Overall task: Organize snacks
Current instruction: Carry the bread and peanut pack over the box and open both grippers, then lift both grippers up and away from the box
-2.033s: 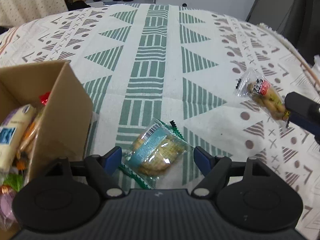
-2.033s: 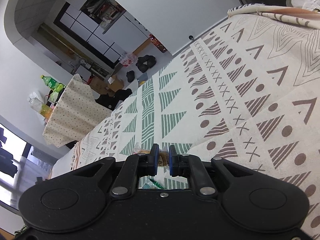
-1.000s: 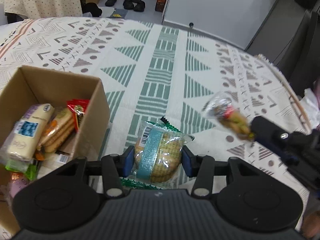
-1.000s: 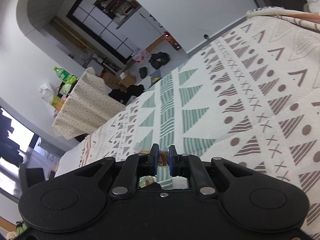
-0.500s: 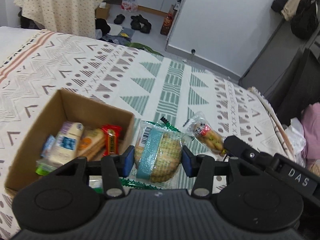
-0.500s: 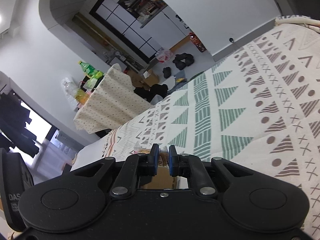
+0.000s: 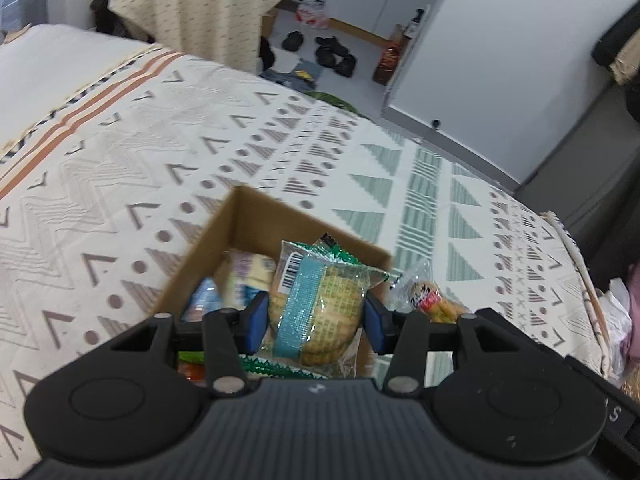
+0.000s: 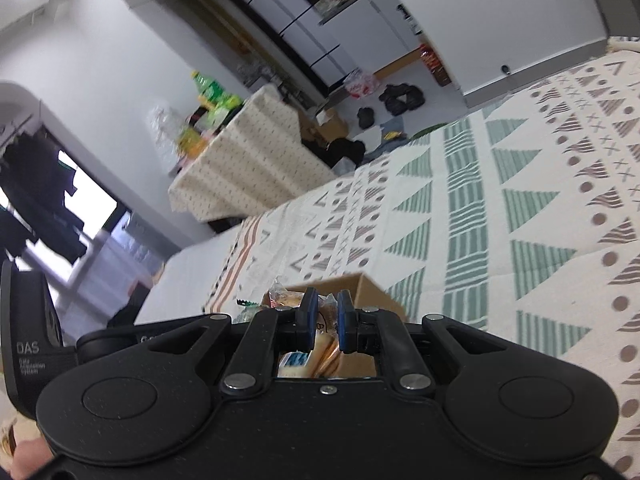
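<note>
My left gripper (image 7: 315, 316) is shut on a round cookie packet (image 7: 320, 300) in a green and teal wrapper, held in the air over the open cardboard box (image 7: 240, 216). Several wrapped snacks (image 7: 244, 276) lie inside that box. Just right of the cookie packet hangs a small clear snack packet (image 7: 426, 296) with a red label, gripped by its end. In the right wrist view, my right gripper (image 8: 324, 310) is shut on that packet's clear wrapper, above the box (image 8: 372, 290). The left gripper's black body (image 8: 28, 344) shows at the far left there.
The box stands on a cloth (image 7: 120, 184) patterned with green and brown triangles. Beyond the cloth's far edge are floor with shoes (image 7: 332, 54), a draped table (image 8: 248, 168) and a white cabinet (image 7: 480, 80). Crumpled plastic (image 7: 618, 316) lies at the right edge.
The left gripper closed on the cookie packet, lifted it off the cloth and carried it left over the box. The right gripper followed with the small packet, still shut.
</note>
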